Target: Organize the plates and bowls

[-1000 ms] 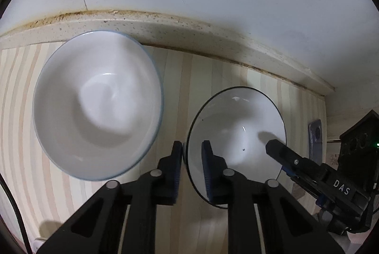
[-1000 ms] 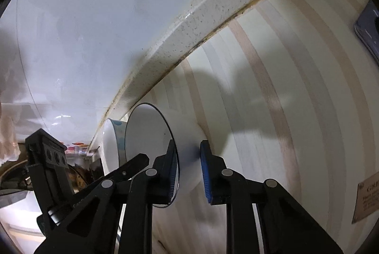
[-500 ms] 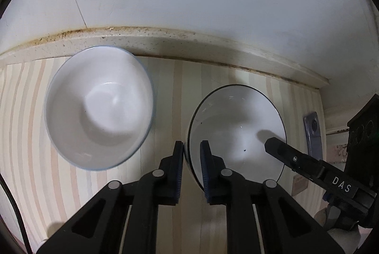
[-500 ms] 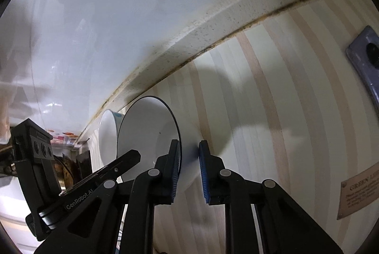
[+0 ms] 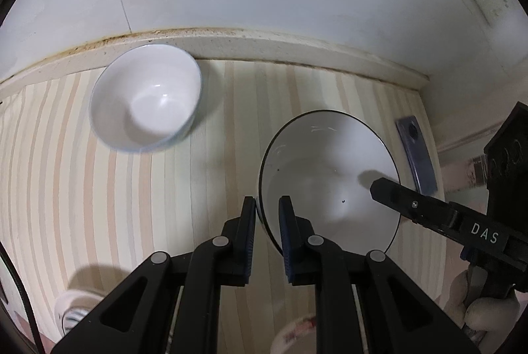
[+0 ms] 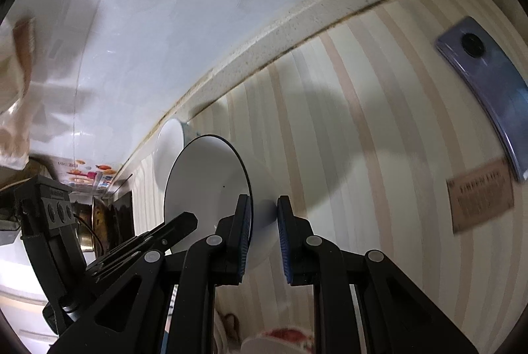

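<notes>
Left gripper (image 5: 267, 215): pinches near rim of black-rimmed bowl (image 5: 330, 182).
Right gripper (image 6: 262, 215): clamps that bowl's opposite rim.
Blue-rimmed bowl (image 5: 145, 99): ahead-left of left gripper.

Right gripper (image 6: 261, 215) clamped on rim of white dark-rimmed ceramic bowl (image 6: 211, 185), blue-padded fingers (image 6: 243, 222) either side of the wall. Bowl held clear above cream-and-tan striped bench (image 6: 379, 129), casting a shadow there. Left gripper's black finger (image 6: 171, 230) reaching to the same bowl's far rim; grip not visible. Second white bowl (image 6: 170, 139) behind, by speckled backsplash edge (image 6: 297, 20). Purple-blue phone (image 6: 488, 83) lying flat at right; brown printed card (image 6: 480, 198) just beside it.
</notes>
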Tool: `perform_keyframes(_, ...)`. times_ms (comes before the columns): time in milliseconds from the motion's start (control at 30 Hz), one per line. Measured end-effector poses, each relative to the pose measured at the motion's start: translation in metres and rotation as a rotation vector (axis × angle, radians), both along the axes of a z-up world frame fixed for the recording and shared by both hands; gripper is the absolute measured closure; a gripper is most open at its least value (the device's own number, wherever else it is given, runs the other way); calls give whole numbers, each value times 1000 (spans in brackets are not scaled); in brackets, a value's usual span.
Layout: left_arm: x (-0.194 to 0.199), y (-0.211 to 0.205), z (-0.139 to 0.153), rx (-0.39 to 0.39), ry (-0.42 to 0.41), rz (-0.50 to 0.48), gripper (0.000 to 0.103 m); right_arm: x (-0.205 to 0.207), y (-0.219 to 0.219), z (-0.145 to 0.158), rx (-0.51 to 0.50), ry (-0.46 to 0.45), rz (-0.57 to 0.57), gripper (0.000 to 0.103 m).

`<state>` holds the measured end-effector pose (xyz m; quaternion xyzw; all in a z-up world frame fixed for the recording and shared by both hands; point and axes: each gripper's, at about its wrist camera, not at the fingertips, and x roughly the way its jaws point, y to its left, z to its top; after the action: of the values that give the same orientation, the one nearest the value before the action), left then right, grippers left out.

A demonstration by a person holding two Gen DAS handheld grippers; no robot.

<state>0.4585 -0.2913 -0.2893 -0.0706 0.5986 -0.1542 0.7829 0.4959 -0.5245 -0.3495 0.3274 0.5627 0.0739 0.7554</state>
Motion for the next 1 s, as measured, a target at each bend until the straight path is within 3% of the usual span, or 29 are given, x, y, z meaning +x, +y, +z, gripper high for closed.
perform_keyframes(600, -94, 1, 48, -53, -13, -78, 91, -126, 4, 58, -6, -10, 17, 85)
perform_keyframes(800, -121, 0, 46, -42, 1, -117, 91, -159, 8, 54, -1, 17, 18, 85)
perform_keyframes(1000, -136, -3, 25, -8, 40, -142, 91, -178, 10, 24, 12, 86, 25, 85)
